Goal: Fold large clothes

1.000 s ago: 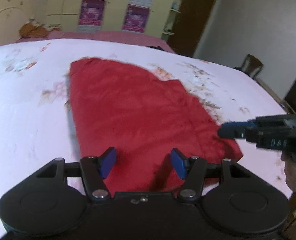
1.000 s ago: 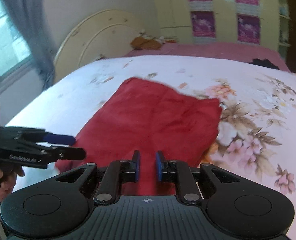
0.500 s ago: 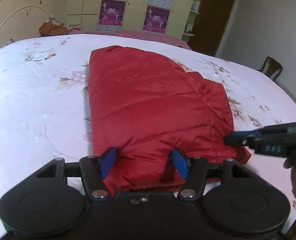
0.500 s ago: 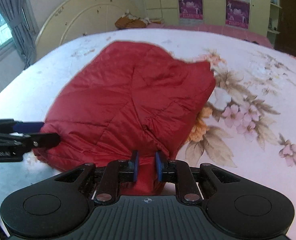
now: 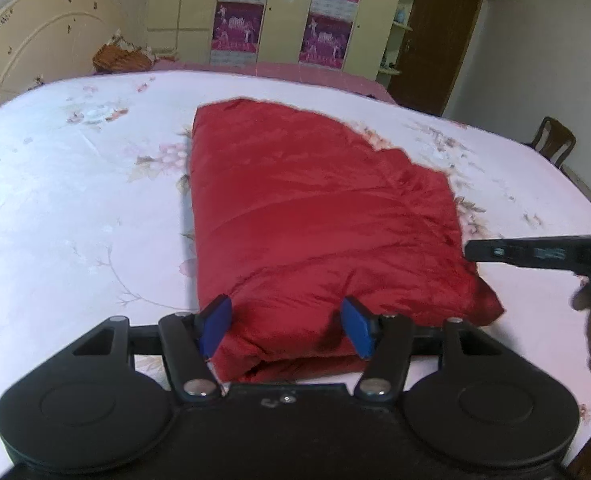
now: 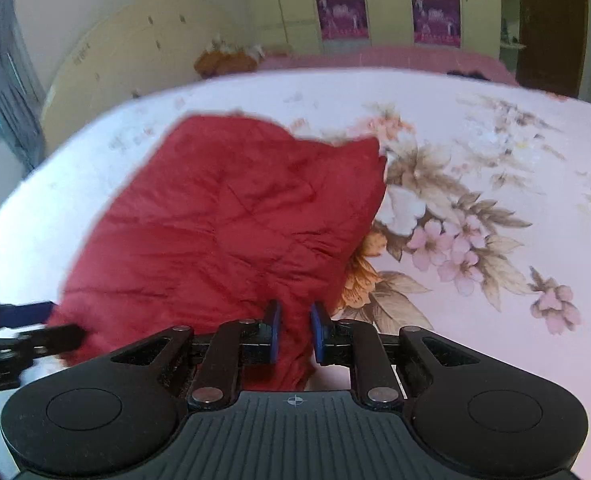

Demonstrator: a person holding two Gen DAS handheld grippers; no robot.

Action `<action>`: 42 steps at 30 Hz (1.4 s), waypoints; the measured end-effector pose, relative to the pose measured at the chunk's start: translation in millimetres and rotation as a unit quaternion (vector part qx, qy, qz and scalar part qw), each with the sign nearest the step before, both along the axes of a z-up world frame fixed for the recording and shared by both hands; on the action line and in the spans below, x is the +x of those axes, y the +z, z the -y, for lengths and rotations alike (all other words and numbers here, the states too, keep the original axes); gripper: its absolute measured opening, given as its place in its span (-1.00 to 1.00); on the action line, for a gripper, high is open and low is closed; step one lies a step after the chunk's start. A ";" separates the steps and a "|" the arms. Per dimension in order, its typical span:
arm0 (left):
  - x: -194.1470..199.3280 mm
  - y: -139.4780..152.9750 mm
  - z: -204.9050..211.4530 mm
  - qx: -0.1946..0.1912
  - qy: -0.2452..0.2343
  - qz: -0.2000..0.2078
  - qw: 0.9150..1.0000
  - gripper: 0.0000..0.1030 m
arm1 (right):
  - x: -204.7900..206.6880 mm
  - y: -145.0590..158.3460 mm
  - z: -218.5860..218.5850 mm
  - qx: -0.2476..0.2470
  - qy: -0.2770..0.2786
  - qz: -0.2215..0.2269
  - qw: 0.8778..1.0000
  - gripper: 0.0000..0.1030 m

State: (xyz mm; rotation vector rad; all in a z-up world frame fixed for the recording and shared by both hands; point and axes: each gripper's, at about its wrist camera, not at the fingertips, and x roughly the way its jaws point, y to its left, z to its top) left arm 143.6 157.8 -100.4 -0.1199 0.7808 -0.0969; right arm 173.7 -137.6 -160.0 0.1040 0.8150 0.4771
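The red jacket (image 5: 315,216) lies on the bed (image 5: 75,200) already folded into a thick bundle, the left tongs (image 5: 287,326) wide open around its near edge, the right tongs (image 6: 294,330) pinching a corner, so probably one more fold remains.

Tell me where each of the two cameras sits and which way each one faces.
Left wrist: on the left gripper, facing over the near edge of the red jacket toward the wardrobe; fingers spread; the right gripper enters at right.
Right wrist: on the right gripper, facing the jacket's right corner; fingers pinch red fabric; the left gripper shows at left.
Both share the jacket, the floral bed, the wardrobe.
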 end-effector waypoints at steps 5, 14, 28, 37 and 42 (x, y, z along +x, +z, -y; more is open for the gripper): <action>-43.9 27.6 18.5 0.018 0.023 0.030 0.999 0.64 | -62.3 41.3 19.0 0.006 0.007 0.029 1.000 -0.68; -127.8 67.6 45.9 0.046 0.081 0.066 0.993 0.81 | -171.2 81.1 28.6 -0.046 -0.030 0.110 0.992 1.00; -199.2 97.4 83.9 0.082 0.034 0.075 0.993 -0.82 | -240.0 91.0 46.7 -0.014 -0.053 0.112 0.992 1.00; -184.4 80.5 94.3 0.068 0.067 0.098 0.991 1.00 | -261.9 102.6 57.3 -0.019 -0.062 0.134 0.989 1.00; -173.1 80.4 96.8 0.071 0.064 0.112 0.989 1.00 | -268.5 105.1 60.4 -0.018 -0.059 0.138 0.989 1.00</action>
